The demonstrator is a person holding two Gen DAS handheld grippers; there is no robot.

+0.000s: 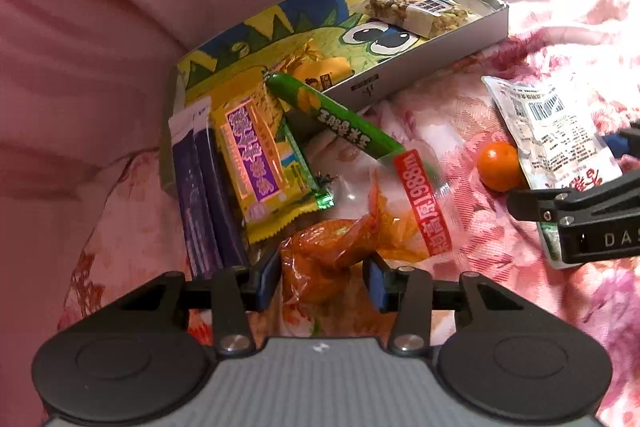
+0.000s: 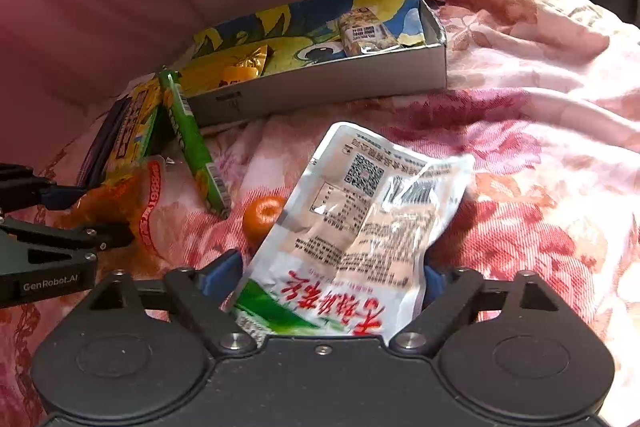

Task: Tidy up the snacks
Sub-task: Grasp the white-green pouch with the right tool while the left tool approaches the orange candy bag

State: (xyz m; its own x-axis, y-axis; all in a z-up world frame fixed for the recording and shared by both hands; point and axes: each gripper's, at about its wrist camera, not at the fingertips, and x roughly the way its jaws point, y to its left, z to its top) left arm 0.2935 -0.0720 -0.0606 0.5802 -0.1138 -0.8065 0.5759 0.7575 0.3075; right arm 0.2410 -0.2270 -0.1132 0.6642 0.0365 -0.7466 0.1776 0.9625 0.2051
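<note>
Where a pink floral bedspread (image 2: 520, 147) covers the bed beside a pink cushion (image 1: 100, 27), an open shallow box (image 1: 452, 43) holds a granola bar (image 1: 416, 11). The left hand-held gripper (image 1: 324, 277) pinches a clear bag of orange snacks (image 1: 340, 243); the right hand-held gripper (image 2: 332, 277) grips a white pouch (image 2: 360, 219). A small orange (image 2: 262, 217) lies between them, a green stick pack (image 1: 340, 119) leaning off the box's near edge.
</note>
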